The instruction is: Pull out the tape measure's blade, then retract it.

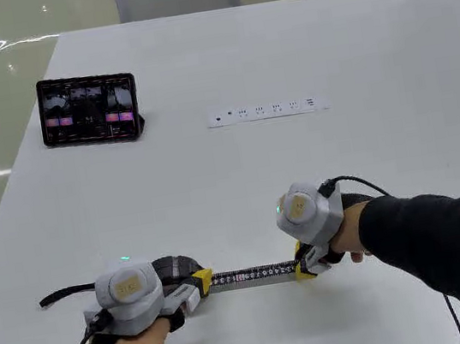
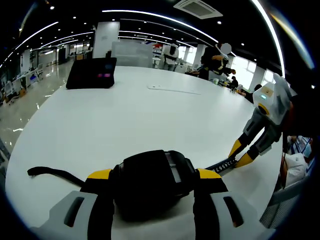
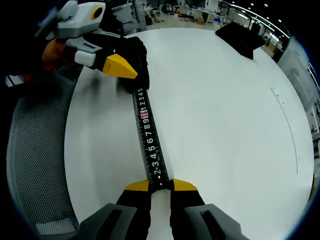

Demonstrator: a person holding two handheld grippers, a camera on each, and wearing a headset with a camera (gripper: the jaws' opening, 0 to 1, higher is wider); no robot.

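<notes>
White and wide, the workbench (image 1: 283, 60) carries little: a tablet (image 1: 89, 109) on its stand toward the far left corner and a white power strip (image 1: 268, 111) lying flat around the middle. Behind the far edge there is a shiny floor and some people's legs.

All the work is close to the near edge. The black tape measure (image 2: 150, 187) rests on the workbench toward the near left corner, and its strap (image 1: 62, 295) trails out toward the left edge. The left gripper (image 1: 197, 286) holds it: the yellow-tipped fingers (image 2: 100, 175) press on the case from both sides, so the body sits between them.

The blade (image 3: 148, 135) is out of the case for a short stretch and runs along the near edge toward the right, low over the surface. The right gripper (image 3: 160, 186) has its end. Its two fingers (image 3: 136, 186) are closed to a narrow gap with the tip of the blade pinched there.

I judge that the pulling is begun but not far along, because much of the blade seems to be inside the case. The rest of the pull and the whole retraction are left to do.
</notes>
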